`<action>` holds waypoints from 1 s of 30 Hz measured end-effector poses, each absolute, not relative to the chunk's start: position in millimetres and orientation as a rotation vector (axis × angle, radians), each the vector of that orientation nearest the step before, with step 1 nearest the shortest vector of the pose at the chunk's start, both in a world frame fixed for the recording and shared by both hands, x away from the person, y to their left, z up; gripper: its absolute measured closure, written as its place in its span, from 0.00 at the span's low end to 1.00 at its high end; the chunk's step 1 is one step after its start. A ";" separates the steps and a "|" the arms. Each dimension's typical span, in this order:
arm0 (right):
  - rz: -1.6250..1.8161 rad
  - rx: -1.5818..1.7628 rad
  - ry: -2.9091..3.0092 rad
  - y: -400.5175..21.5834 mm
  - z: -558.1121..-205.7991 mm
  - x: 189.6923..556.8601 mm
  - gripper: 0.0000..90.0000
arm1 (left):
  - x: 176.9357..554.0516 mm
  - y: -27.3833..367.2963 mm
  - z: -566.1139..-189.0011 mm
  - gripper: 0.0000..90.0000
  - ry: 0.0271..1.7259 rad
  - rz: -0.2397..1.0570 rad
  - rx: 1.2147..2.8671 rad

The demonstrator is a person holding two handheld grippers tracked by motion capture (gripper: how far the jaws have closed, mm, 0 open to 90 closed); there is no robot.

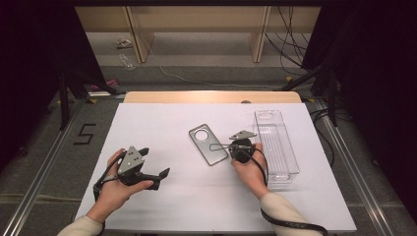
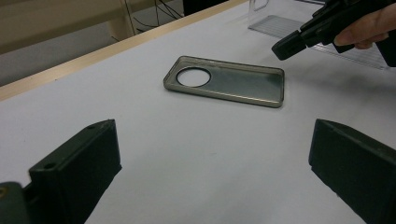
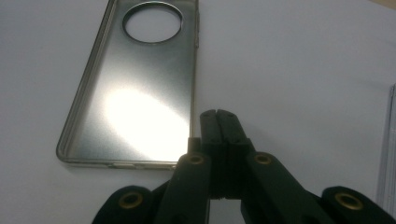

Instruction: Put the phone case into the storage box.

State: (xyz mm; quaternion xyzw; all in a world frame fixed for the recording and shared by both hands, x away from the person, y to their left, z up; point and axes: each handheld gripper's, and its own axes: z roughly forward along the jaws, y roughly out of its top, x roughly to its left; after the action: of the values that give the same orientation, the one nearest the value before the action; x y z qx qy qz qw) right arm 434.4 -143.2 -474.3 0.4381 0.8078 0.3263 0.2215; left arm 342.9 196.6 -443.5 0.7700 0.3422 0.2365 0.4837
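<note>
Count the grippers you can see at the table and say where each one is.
2. The left gripper, jaws wide apart, is held over the near left of the white table. The right gripper, jaws shut on nothing, sits beside the phone case, near the clear tray.

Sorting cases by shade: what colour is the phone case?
Smoky translucent grey phone case, clearest in the right gripper view.

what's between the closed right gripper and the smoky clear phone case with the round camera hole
Nothing visible. The right gripper, jaws shut and empty, points at the near corner of the smoky translucent phone case, with bare white table around them. The clear plastic tray lies off to the side, and the left gripper sits well away.
</note>
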 end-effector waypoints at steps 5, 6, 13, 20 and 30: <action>0.893 1.213 2.241 -143.2 -477.1 435.1 1.00 | 342.8 196.1 -444.0 0.02 0.838 0.574 1.875; 0.891 1.220 2.244 -142.4 -478.1 435.1 1.00 | 342.8 196.2 -443.9 0.02 0.838 0.574 1.874; 0.873 1.233 2.254 -142.6 -483.3 436.7 1.00 | 343.0 196.6 -443.7 0.02 0.837 0.577 1.874; 0.872 1.239 2.262 -142.5 -484.2 437.0 1.00 | 342.9 196.3 -444.0 0.02 0.838 0.575 1.874; 0.860 1.243 2.271 -142.5 -486.3 437.0 1.00 | 343.0 196.5 -443.8 0.02 0.837 0.577 1.875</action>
State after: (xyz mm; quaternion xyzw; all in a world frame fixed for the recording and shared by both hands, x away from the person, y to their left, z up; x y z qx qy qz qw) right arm 437.0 -142.5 -486.3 0.4461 0.8146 0.3085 0.2054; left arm 343.0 196.5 -443.8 0.7696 0.3436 0.2369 0.4833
